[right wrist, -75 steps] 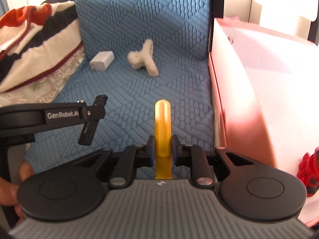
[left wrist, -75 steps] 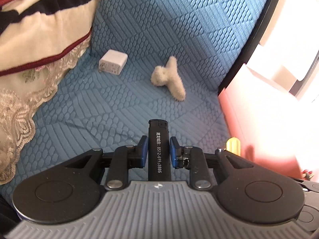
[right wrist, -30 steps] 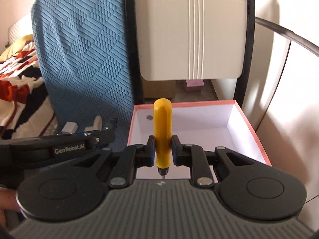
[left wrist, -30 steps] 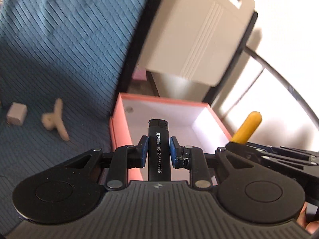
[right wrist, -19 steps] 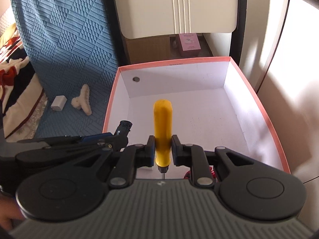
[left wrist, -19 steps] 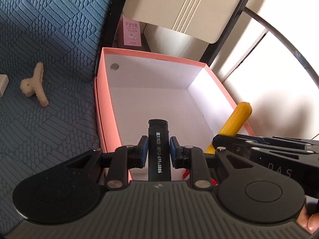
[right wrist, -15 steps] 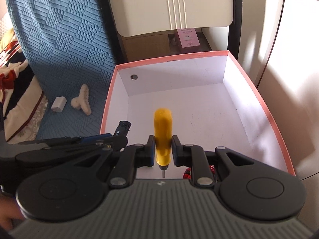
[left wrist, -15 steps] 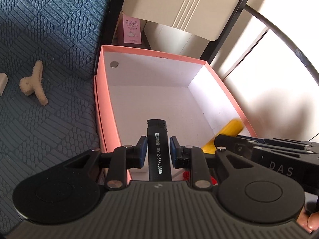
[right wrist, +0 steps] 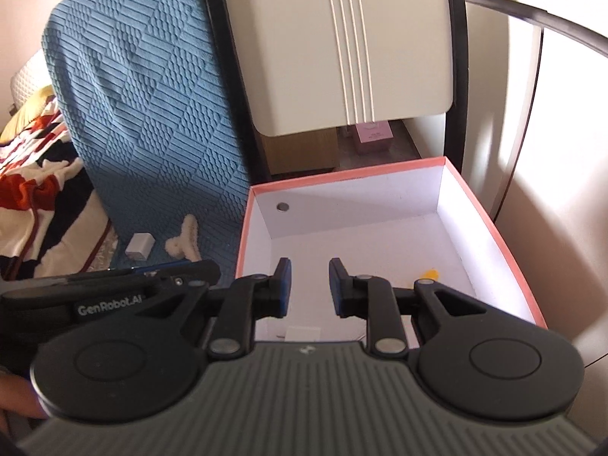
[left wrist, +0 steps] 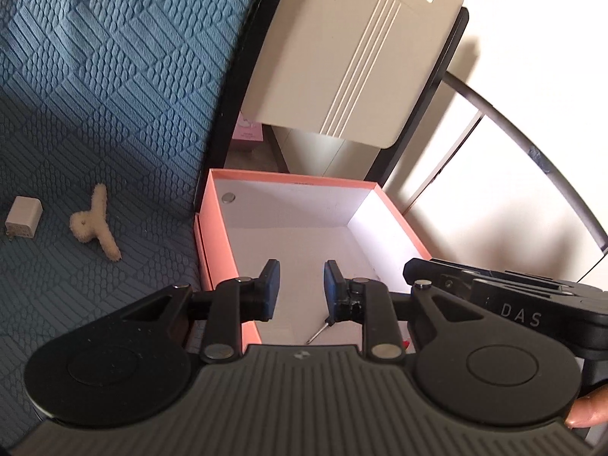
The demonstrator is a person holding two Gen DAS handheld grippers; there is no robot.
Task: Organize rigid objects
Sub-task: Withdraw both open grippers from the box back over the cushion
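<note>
A pink box with a white inside (left wrist: 212, 235) (right wrist: 490, 224) stands beside the blue quilted bed. My left gripper (left wrist: 300, 285) is open and empty above the box. My right gripper (right wrist: 307, 283) is open and empty above it too. The yellow screwdriver lies in the box: its metal tip (left wrist: 318, 332) shows in the left wrist view and a bit of its yellow handle (right wrist: 429, 274) in the right wrist view. The black lighter is hidden from view. A white charger (left wrist: 23, 217) (right wrist: 140, 246) and a fuzzy beige hair clip (left wrist: 95, 224) (right wrist: 184, 244) lie on the bed.
A beige headboard panel with a black frame (left wrist: 353, 49) (right wrist: 342, 38) rises behind the box. A small pink carton (right wrist: 374, 132) stands under it. A striped blanket (right wrist: 34, 174) lies at the left. A white card (right wrist: 302, 332) lies in the box near my right gripper.
Both grippers have opened and let go: the lighter and the yellow screwdriver have dropped into the box. Both grippers have tilted up.
</note>
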